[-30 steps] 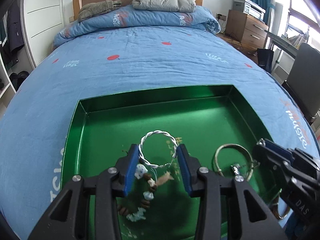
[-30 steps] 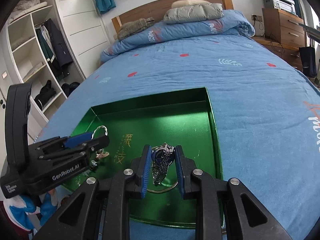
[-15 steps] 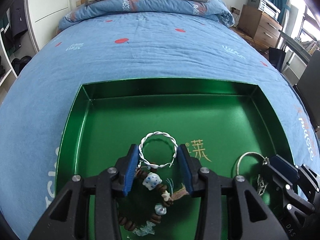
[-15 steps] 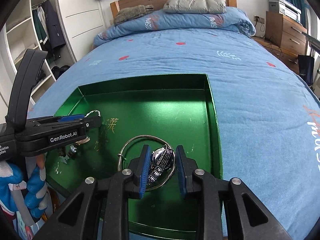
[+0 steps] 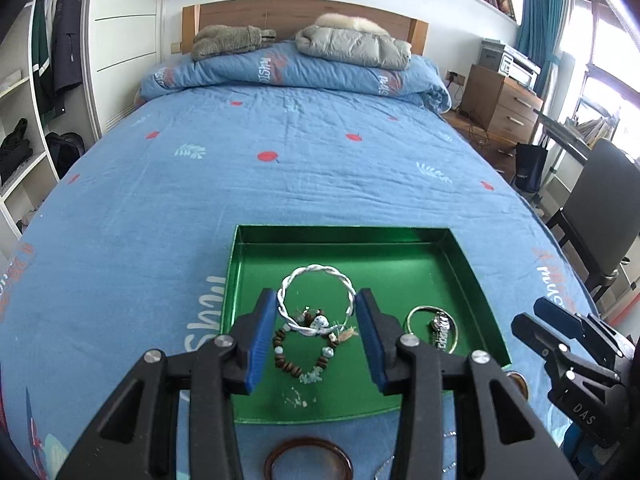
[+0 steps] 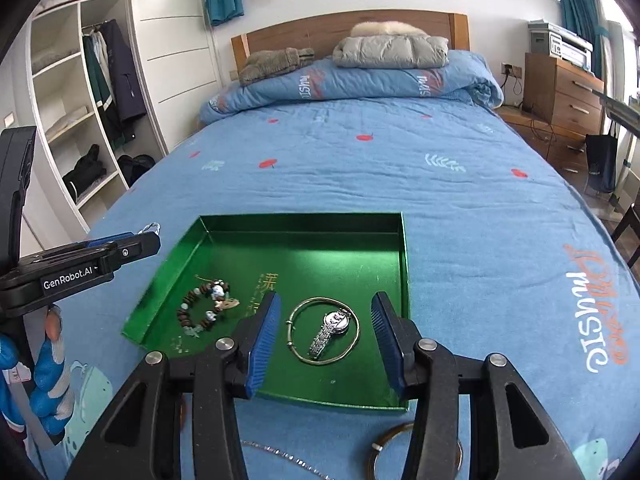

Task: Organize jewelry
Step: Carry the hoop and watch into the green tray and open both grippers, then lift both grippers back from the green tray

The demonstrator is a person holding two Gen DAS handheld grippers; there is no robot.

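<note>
Right wrist: watch (image 6: 334, 330), beaded bracelet (image 6: 200, 312) lie in tray (image 6: 304, 224). Right gripper (image 6: 325, 312) jaws apart, empty. Left gripper (image 5: 316, 308) jaws clamp twisted bangle (image 5: 316, 270). Amber bangle (image 5: 308, 441), chain (image 6: 280, 454) not yet in, near on bed (image 6: 440, 200).

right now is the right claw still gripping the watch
No, the right claw is open, and the watch lies free inside the thin bangle on the green tray.

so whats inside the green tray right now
Inside the green tray: a beaded bracelet, a thin gold bangle with a silver watch lying in it. The left gripper holds a twisted silver bangle above the tray. The tray's near edge is partly covered by gripper fingers.
</note>
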